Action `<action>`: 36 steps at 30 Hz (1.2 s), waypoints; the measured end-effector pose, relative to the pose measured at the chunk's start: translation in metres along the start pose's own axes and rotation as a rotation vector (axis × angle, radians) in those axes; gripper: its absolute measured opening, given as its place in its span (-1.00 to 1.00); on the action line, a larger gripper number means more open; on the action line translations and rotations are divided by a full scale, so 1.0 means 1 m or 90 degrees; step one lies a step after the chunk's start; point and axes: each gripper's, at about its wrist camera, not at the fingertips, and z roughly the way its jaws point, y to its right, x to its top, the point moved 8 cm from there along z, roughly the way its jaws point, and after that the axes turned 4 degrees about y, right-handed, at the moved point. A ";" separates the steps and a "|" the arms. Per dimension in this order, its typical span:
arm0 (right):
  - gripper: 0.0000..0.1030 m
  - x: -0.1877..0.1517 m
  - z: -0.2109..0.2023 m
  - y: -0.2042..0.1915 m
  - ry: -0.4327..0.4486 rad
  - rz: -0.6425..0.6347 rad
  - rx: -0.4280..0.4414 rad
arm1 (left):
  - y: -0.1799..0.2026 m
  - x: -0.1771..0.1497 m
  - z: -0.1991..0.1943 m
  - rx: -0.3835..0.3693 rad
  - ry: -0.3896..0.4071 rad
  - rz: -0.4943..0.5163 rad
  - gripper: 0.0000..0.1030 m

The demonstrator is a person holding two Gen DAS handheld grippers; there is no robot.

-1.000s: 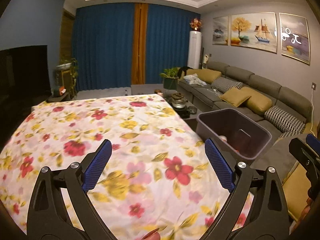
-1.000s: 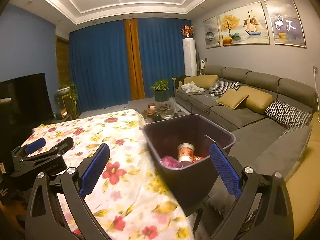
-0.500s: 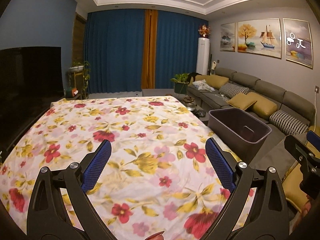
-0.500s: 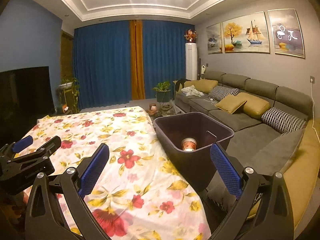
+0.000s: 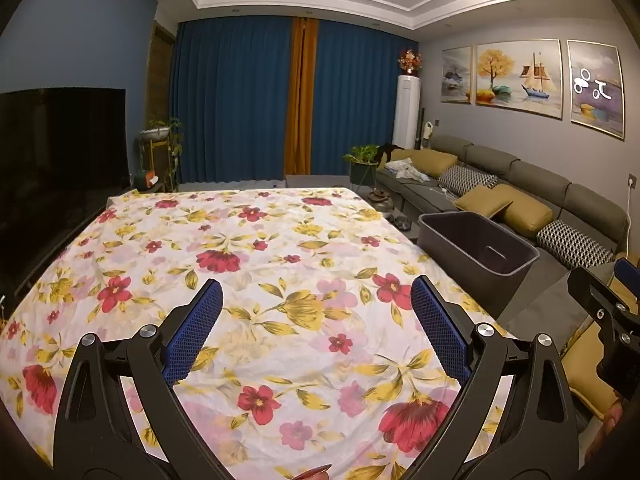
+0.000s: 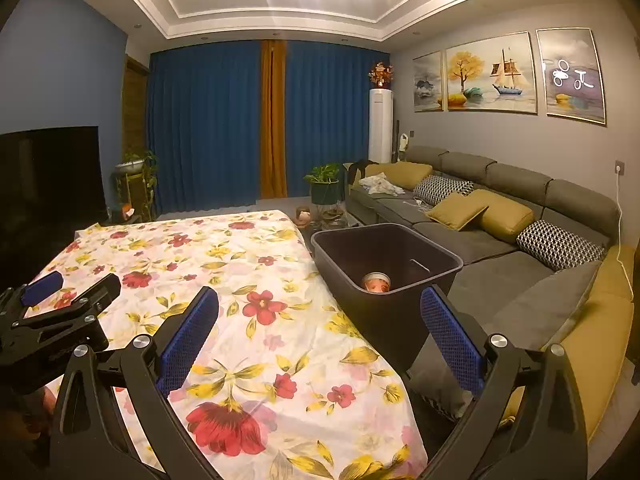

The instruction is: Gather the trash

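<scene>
Trash bin (image 6: 386, 260): dark, open-topped, standing just beside the right edge of the floral-clothed table (image 6: 240, 280), between that table and the grey sofa (image 6: 500, 208). Inside the bin, one cup-like container (image 6: 376, 282) with a red and white label, lying at the bottom; rest of the interior hidden by the near wall. Same bin (image 5: 478, 244) appearing from the left wrist view, contents not visible from there. Left gripper (image 5: 316, 320): hovering above the table near the bin-side half, blue-padded fingers (image 5: 194, 332) spread wide, gripping nothing. Right gripper (image 6: 320, 328): hovering over the table's right edge just short of the bin, fingers (image 6: 450, 338) likewise spread wide, gripping nothing, one finger overlapping the bin's near wall in view. Left gripper (image 6: 52, 312) also showing in the right wrist view, well to the left of the bin. Beyond the bin: yellow cushions (image 6: 480, 212) lying on the sofa, blue curtains (image 6: 208, 120) hanging at the far wall, potted plant (image 6: 324, 184) standing on the floor past the bin.
</scene>
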 end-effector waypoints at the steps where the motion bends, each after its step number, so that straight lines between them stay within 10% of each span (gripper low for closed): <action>1: 0.89 0.000 0.000 0.000 0.000 0.001 -0.001 | 0.000 0.000 0.000 0.000 0.001 0.000 0.81; 36: 0.89 -0.002 -0.003 0.007 -0.003 0.016 -0.005 | 0.004 -0.002 -0.002 -0.004 0.002 0.005 0.81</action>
